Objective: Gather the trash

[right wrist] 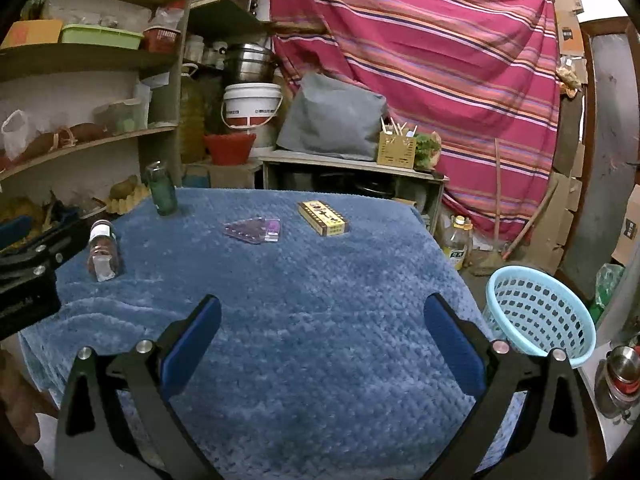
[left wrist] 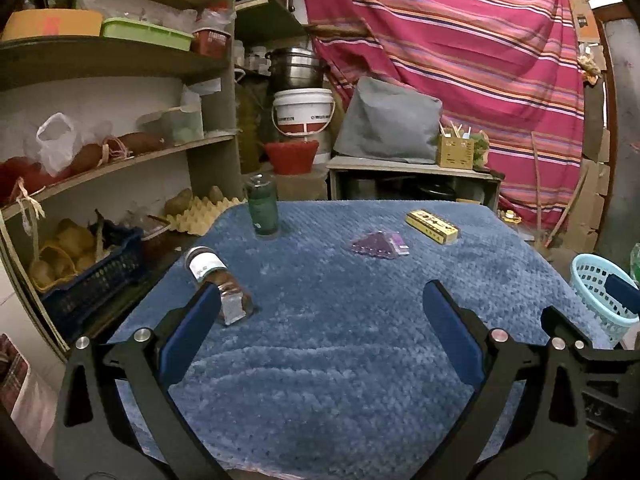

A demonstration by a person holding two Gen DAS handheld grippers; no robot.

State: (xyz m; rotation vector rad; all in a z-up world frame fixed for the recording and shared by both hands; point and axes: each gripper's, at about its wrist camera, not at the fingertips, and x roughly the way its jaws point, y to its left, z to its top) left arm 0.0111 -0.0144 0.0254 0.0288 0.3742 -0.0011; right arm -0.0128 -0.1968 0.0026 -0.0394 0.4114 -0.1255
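Note:
On the blue cloth-covered table (left wrist: 340,340) lie a small brown jar on its side (left wrist: 218,286), an upright green bottle (left wrist: 262,210), a purple plastic wrapper (left wrist: 378,245) and a yellow box (left wrist: 431,227). The same things show in the right wrist view: jar (right wrist: 103,250), bottle (right wrist: 161,189), wrapper (right wrist: 253,230), box (right wrist: 323,218). My left gripper (left wrist: 324,304) is open and empty, its left finger beside the jar. My right gripper (right wrist: 322,314) is open and empty over the table's near part. A light blue basket (right wrist: 540,316) stands to the table's right.
Shelves (left wrist: 112,152) with bags, tubs and a crate stand at the left. A white bucket (left wrist: 303,112), a red pot, a grey bag and a low bench are behind the table. A striped curtain (left wrist: 460,60) hangs at the back. A yellow-capped bottle (right wrist: 458,246) stands on the floor.

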